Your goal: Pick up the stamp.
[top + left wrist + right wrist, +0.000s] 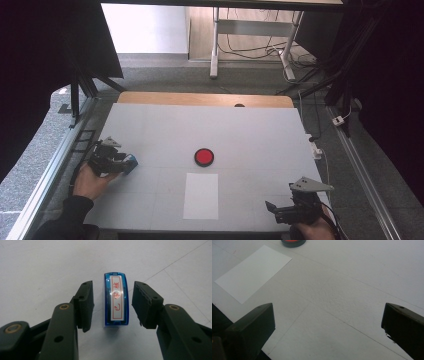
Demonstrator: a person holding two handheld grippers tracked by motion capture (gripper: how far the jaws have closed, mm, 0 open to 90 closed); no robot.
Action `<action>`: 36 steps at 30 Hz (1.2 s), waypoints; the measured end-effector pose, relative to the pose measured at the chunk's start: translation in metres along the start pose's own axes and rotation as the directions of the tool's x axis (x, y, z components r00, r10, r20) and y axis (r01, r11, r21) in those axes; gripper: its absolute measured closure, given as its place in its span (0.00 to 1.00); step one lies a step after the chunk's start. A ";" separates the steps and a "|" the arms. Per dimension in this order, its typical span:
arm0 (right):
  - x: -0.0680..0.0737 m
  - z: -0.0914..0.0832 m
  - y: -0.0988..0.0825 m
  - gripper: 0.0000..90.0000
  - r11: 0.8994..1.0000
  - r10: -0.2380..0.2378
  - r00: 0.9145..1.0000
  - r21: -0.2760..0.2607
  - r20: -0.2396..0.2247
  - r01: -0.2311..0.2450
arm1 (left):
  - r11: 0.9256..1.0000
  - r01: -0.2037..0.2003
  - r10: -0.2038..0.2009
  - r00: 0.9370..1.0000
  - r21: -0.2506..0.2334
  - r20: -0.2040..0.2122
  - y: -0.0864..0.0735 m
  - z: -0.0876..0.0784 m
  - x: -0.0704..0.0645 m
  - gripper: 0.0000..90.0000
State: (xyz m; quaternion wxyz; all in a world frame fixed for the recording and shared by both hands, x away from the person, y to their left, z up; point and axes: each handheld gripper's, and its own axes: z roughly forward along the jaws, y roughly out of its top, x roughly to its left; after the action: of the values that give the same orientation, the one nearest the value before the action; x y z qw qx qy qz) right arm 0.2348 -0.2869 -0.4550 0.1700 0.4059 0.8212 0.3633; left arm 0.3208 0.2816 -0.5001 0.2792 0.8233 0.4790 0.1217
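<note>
My left tool [112, 305] stands open around the blue stamp [116, 300], which rests on the worktop [260, 135] at the near left; each jaw is just beside it and not touching. My right tool [327, 332] is also open and holds nothing, at the near right corner. The red ink pad [204, 157] sits in the middle, with the white paper [200, 196] just nearer. I judge the step is gripping the stamp. I should close slowly on its long sides, centred, so it does not tip or slide.

Blue stamp [116, 300], red ink pad [204, 157]
</note>
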 end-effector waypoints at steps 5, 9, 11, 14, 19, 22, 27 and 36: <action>0.000 0.000 0.000 0.00 1.000 -0.002 1.000 0.002 -0.001 0.002 | 1.000 -0.003 0.003 1.000 0.006 0.005 0.001 0.001 0.000 0.69; 0.000 0.000 0.000 0.00 1.000 -0.003 1.000 0.004 -0.002 0.003 | 1.000 -0.006 0.006 1.000 0.014 0.001 0.001 0.001 -0.001 0.77; 0.000 0.000 0.000 0.00 1.000 -0.004 1.000 0.004 -0.002 0.004 | 1.000 -0.007 0.007 1.000 0.013 0.001 0.001 0.001 0.000 0.78; 0.000 0.000 0.000 0.00 1.000 -0.004 1.000 0.004 -0.002 0.004 | 1.000 -0.001 0.001 1.000 0.008 0.006 0.001 0.001 0.001 0.78; 0.000 0.000 0.000 0.00 1.000 -0.005 1.000 0.004 -0.002 0.005 | 1.000 0.018 -0.018 1.000 -0.009 0.021 0.001 -0.001 0.002 0.78; 0.000 0.000 0.000 0.00 1.000 -0.004 1.000 0.003 -0.002 0.004 | 0.999 0.046 -0.046 0.998 -0.012 0.035 0.002 -0.003 0.002 0.78; 0.000 0.000 0.000 0.00 1.000 -0.007 1.000 0.003 -0.002 0.007 | 0.998 0.062 -0.061 0.997 -0.028 0.038 0.003 -0.008 0.000 0.78; 0.000 0.000 0.000 0.00 1.000 -0.006 1.000 0.003 -0.003 0.006 | 0.995 0.012 -0.008 0.999 -0.099 0.036 0.010 -0.021 -0.012 0.78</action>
State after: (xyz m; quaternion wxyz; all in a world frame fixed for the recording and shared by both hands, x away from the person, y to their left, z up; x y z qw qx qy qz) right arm 0.2350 -0.2867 -0.4553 0.1694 0.4030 0.8233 0.3620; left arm 0.3123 0.2747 -0.4765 0.3288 0.8080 0.4716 0.1291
